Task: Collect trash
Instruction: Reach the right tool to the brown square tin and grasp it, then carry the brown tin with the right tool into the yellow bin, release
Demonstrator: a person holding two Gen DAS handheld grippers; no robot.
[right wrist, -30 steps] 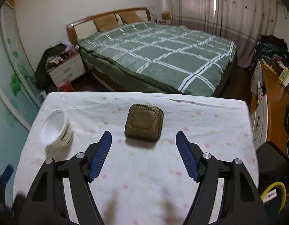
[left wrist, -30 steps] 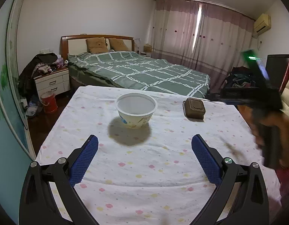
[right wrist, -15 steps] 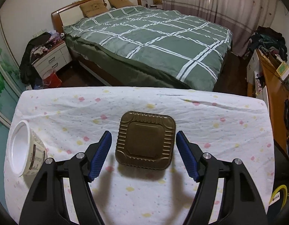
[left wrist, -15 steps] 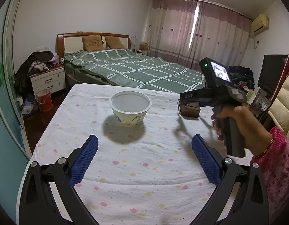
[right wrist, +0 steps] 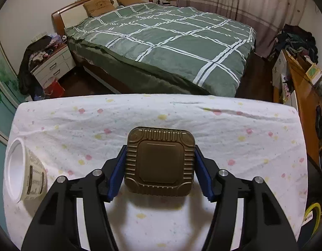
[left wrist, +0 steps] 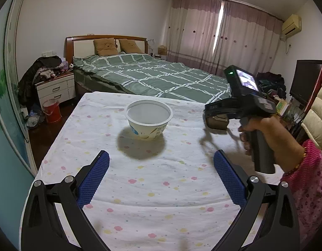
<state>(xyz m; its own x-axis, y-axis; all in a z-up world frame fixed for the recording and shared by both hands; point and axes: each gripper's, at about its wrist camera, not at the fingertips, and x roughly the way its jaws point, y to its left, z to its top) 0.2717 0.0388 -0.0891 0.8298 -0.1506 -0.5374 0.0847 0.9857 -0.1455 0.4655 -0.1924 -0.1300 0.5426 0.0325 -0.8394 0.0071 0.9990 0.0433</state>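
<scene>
A brown ribbed square tin [right wrist: 160, 162] lies on the flowered tablecloth [right wrist: 234, 138]. My right gripper [right wrist: 160, 167] straddles it, its blue pads against the tin's left and right sides. In the left wrist view the tin [left wrist: 216, 122] shows partly under the right gripper's body. A white paper bowl [left wrist: 148, 118] stands upright mid-table; it also shows at the left edge of the right wrist view [right wrist: 23, 173]. My left gripper [left wrist: 161, 173] is wide open and empty, hovering short of the bowl.
The table's far edge faces a bed with a green checked quilt [left wrist: 156, 77]. A red bin [left wrist: 52, 110] and a white nightstand [left wrist: 56, 87] stand on the floor at the left. A wooden desk [right wrist: 303, 96] runs along the right side.
My right gripper moved forward over the tin and narrowed from wide open until its pads meet the tin's sides. My left gripper stayed open and drifted slightly.
</scene>
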